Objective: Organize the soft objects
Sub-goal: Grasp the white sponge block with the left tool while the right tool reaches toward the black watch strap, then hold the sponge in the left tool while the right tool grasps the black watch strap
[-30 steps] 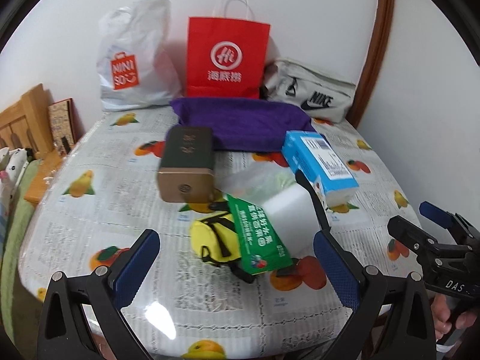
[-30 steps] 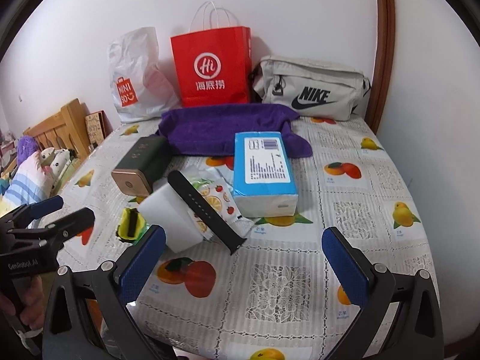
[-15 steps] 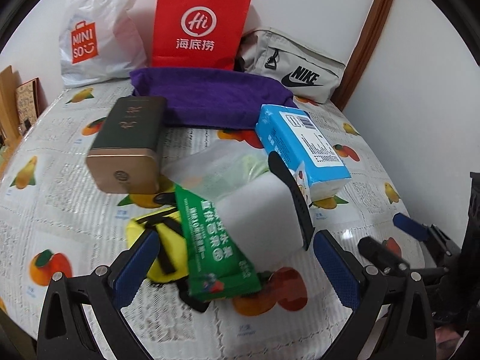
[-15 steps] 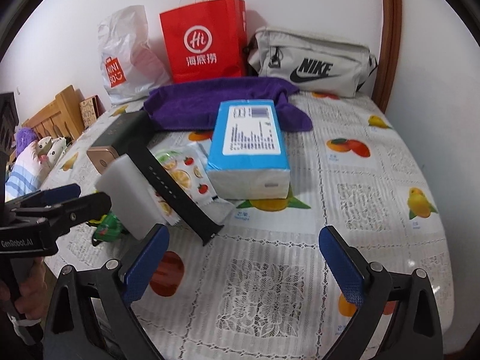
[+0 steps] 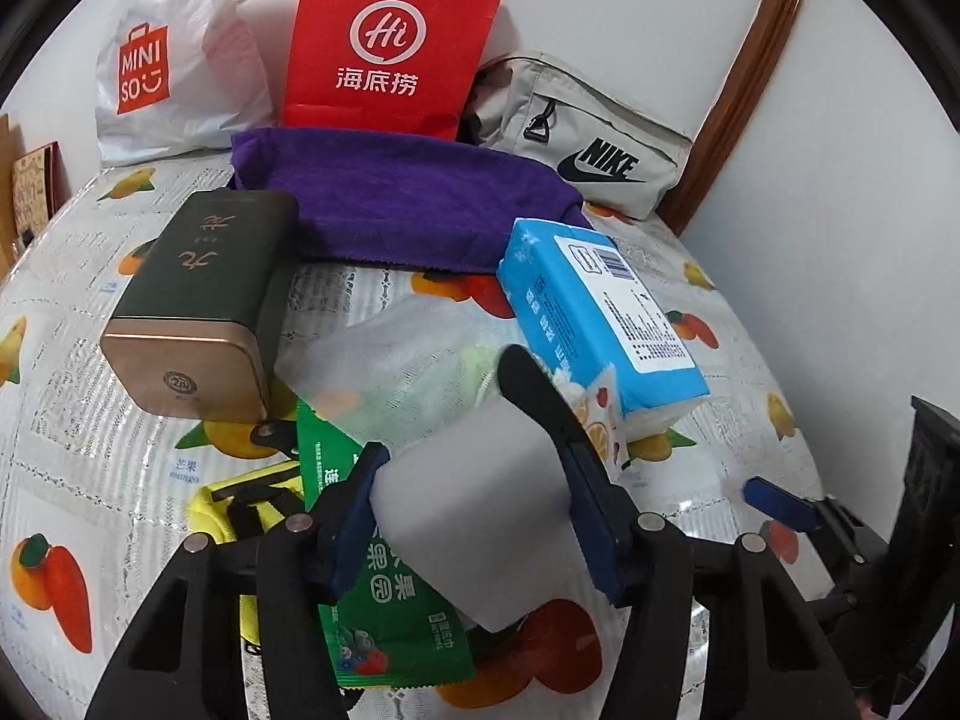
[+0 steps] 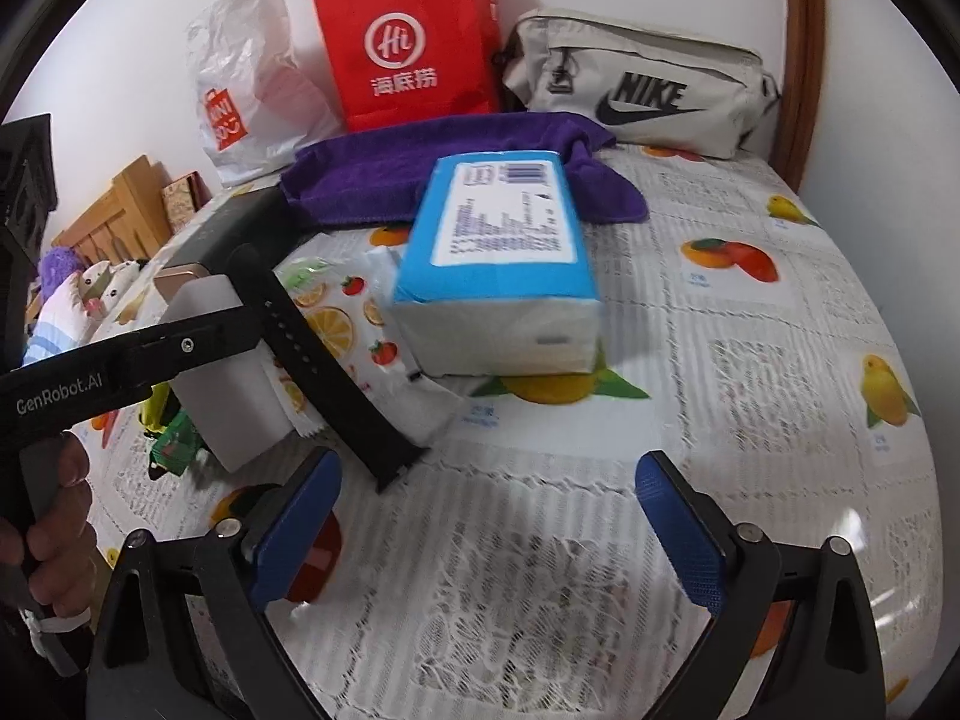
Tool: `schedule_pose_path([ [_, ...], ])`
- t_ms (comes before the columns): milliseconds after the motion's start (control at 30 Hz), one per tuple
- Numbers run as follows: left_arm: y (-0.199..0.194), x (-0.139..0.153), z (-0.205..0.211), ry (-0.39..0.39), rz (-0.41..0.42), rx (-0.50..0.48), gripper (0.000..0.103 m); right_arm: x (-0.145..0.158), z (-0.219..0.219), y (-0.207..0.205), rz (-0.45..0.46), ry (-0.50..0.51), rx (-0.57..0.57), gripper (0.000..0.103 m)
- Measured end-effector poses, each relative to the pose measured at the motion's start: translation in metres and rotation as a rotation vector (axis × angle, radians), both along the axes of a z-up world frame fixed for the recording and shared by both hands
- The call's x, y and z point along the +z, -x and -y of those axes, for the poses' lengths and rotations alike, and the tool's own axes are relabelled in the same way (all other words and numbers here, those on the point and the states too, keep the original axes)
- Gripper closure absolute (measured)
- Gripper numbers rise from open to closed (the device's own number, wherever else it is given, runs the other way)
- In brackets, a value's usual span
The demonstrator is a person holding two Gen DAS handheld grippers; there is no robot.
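Note:
My left gripper [image 5: 474,498] is shut on a white sponge block [image 5: 480,498] low in the left wrist view; both pads press its sides. The sponge also shows in the right wrist view [image 6: 240,402] with the left gripper [image 6: 204,342] across it. A black strap [image 5: 540,402] leans on the sponge's right edge. A green snack packet [image 5: 384,600] and a yellow pouch [image 5: 222,504] lie beneath. A blue tissue pack [image 6: 498,258] lies mid-table, a purple towel [image 5: 408,198] behind it. My right gripper [image 6: 486,516] is open and empty over bare tablecloth.
A dark green tin with a gold end [image 5: 198,300] lies left of the sponge. A fruit-print wipes pack [image 6: 354,324] sits under the strap. A red paper bag [image 5: 384,42], a white plastic bag [image 5: 156,60] and a grey Nike bag [image 5: 588,144] stand along the wall.
My left gripper moved forward and closed on the white sponge, from open to shut. My right gripper moved closer to the table and stayed open.

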State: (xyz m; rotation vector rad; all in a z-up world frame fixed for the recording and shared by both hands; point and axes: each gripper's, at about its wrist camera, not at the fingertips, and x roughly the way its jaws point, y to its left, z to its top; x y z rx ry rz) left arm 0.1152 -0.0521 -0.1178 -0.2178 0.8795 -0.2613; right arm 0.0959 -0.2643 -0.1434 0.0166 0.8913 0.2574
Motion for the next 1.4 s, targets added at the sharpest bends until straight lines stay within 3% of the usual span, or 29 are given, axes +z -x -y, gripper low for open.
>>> schedule_pose_path([
  [133, 0.000, 0.006, -0.012, 0.025, -0.008, 0.005, 0.047, -0.001, -0.015, -0.004, 0.011, -0.003, 0.052, 0.010],
  [300, 0.001, 0.014, -0.028, 0.041, -0.018, 0.026, 0.047, -0.003, -0.039, -0.007, 0.015, -0.029, 0.130, 0.023],
  [500, 0.001, 0.015, -0.043, 0.046, -0.027, 0.047, 0.047, -0.015, -0.066, -0.006, 0.018, 0.025, 0.214, 0.039],
  [667, 0.003, 0.012, -0.051, 0.059, -0.037, 0.051, 0.047, -0.028, -0.078, -0.011, 0.018, 0.091, 0.243, 0.042],
  [833, 0.006, 0.012, -0.058, 0.075, -0.031, 0.057, 0.047, -0.026, -0.079, -0.003, 0.029, 0.142, 0.283, 0.063],
  [900, 0.007, 0.012, -0.060, 0.078, -0.029, 0.058, 0.047, -0.022, -0.072, 0.000, 0.003, 0.087, 0.301, 0.087],
  [1000, 0.008, 0.013, -0.063, 0.086, -0.026, 0.064, 0.047, -0.020, -0.067, 0.008, -0.036, 0.053, 0.315, 0.094],
  [1167, 0.014, 0.016, -0.069, 0.087, -0.021, 0.068, 0.047, -0.018, -0.070, 0.016, -0.018, 0.072, 0.319, 0.092],
  [1233, 0.017, 0.018, -0.072, 0.084, -0.017, 0.075, 0.047, -0.015, -0.074, 0.014, 0.008, 0.080, 0.330, 0.079],
  [1300, 0.018, 0.020, -0.074, 0.080, -0.013, 0.079, 0.047, -0.013, -0.081, 0.010, 0.036, 0.094, 0.339, 0.052],
  [1400, 0.020, 0.021, -0.077, 0.075, -0.011, 0.083, 0.047, -0.015, -0.092, 0.004, 0.063, 0.109, 0.367, 0.050],
])
